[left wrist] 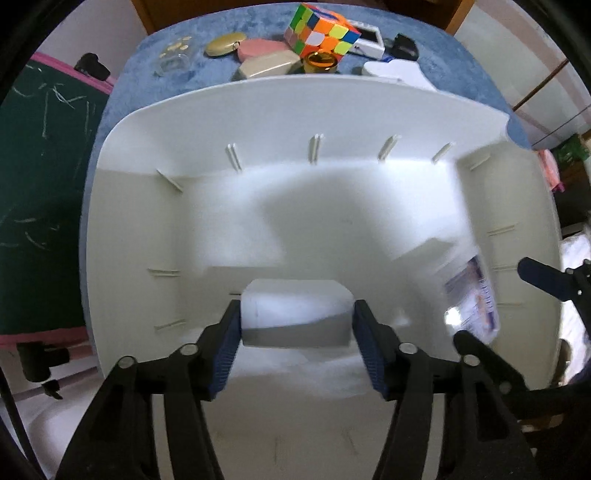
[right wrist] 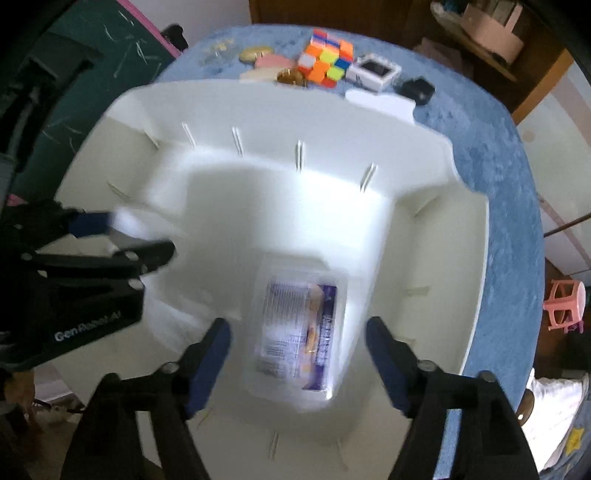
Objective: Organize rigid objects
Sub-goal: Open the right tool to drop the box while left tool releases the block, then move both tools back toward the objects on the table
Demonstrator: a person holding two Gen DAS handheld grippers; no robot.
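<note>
The white bin (left wrist: pixel 122 206) fills most of both views and stands on the blue table (left wrist: pixel 155 70). It looks stiff and light, with smooth walls, so things set inside may slide a little.

Inside it, on the right, lies a clear box (right wrist: pixel 299 325) with a purple label. It seems thin plastic, light and slippery, and it may bend if squeezed hard; its two long sides are the better place to take it. The right gripper (right wrist: pixel 299 365) points almost straight down over it, and the jaws stand wide, apart from the box on both sides, so it is released.

On the left of the bin floor sits a white block (left wrist: pixel 295 314). It appears rigid, light and matt, easy to take by its flat ends. The left gripper (left wrist: pixel 295 350) points straight down, and its jaws stand at the two ends of the block; whether they press or only touch cannot be told.

At the far edge of the table wait smaller things: a colour cube (left wrist: pixel 321 31), hard and easy to hold by opposite faces, and a pink case (left wrist: pixel 258 50).
</note>
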